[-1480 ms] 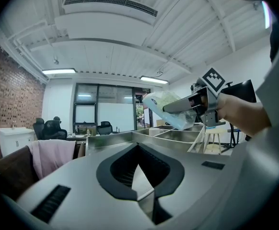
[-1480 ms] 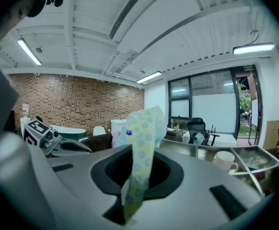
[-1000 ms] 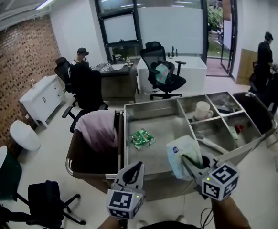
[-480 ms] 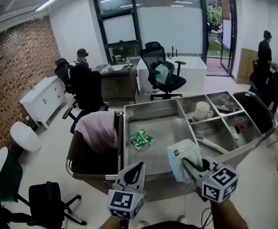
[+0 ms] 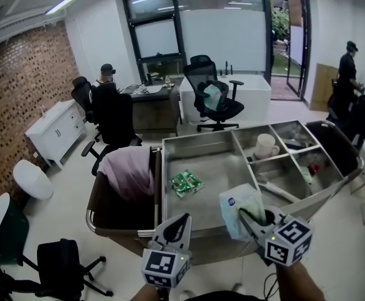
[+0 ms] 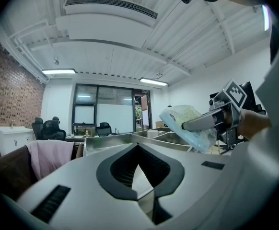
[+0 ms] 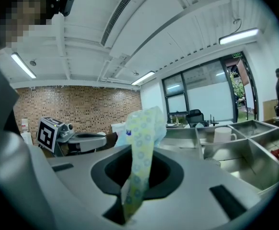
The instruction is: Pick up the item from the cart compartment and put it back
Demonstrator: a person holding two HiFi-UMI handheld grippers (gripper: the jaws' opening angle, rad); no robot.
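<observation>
A steel cart (image 5: pixel 159 187) with several compartments stands in front of me. My right gripper (image 5: pixel 245 214) is shut on a pale green and white soft pack (image 5: pixel 238 202), held in the air over the near right edge of the big compartment (image 5: pixel 217 168). In the right gripper view the pack (image 7: pixel 144 128) stands up between the jaws of that gripper (image 7: pixel 137 152). The left gripper view shows the pack (image 6: pixel 185 121) too. My left gripper (image 5: pixel 180 222) hangs below the cart's front rim; it is shut and empty, as the left gripper (image 6: pixel 138 146) in its own view confirms.
A green packet (image 5: pixel 186 182) lies in the big compartment. A white mug (image 5: pixel 265 146) and small items fill the right compartments. A pink cloth (image 5: pixel 128 171) drapes over the brown bin on the cart's left. Office chairs (image 5: pixel 215 96), desks and two people stand beyond.
</observation>
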